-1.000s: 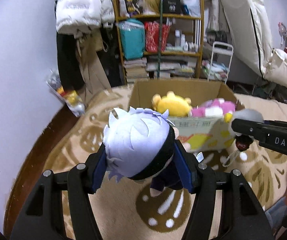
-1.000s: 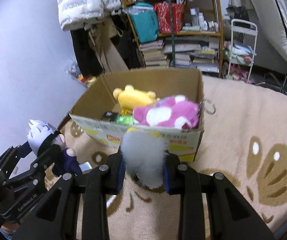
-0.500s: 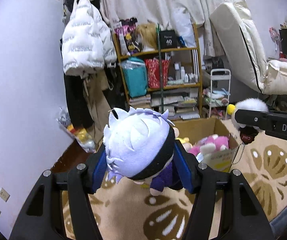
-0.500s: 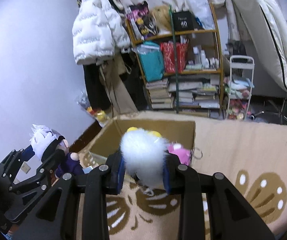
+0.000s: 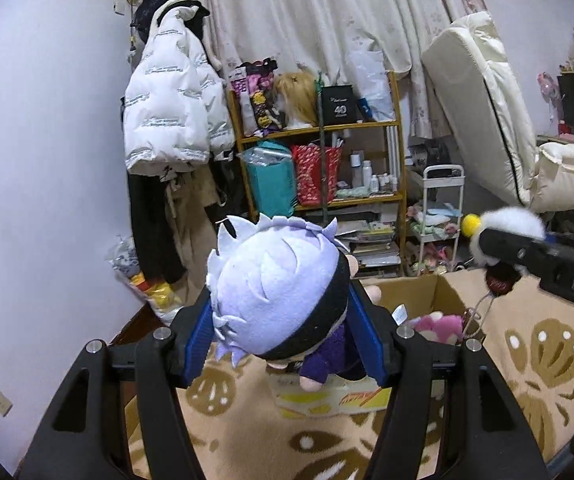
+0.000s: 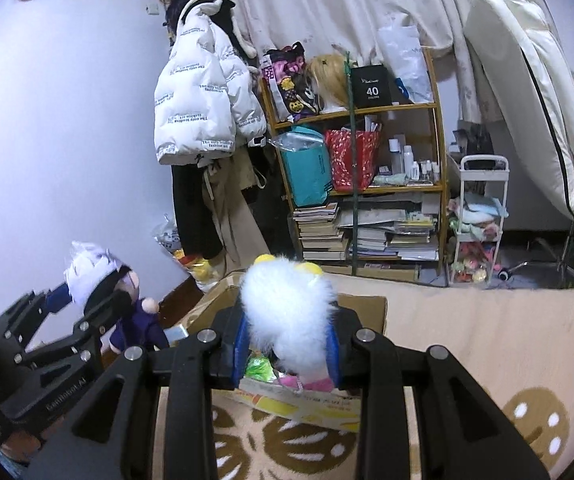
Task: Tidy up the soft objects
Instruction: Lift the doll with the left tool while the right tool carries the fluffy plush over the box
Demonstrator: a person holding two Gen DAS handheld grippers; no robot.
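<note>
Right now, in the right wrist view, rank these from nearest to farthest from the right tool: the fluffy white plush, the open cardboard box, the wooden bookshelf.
1. Fluffy white plush: clamped in the right tool.
2. Open cardboard box: on the rug just beyond and below.
3. Wooden bookshelf: against the back curtain, farthest.

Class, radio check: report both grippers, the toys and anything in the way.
Left gripper shut on white-haired plush doll. Right gripper shut on fluffy white plush toy. Open cardboard box ahead, path clear.
</note>
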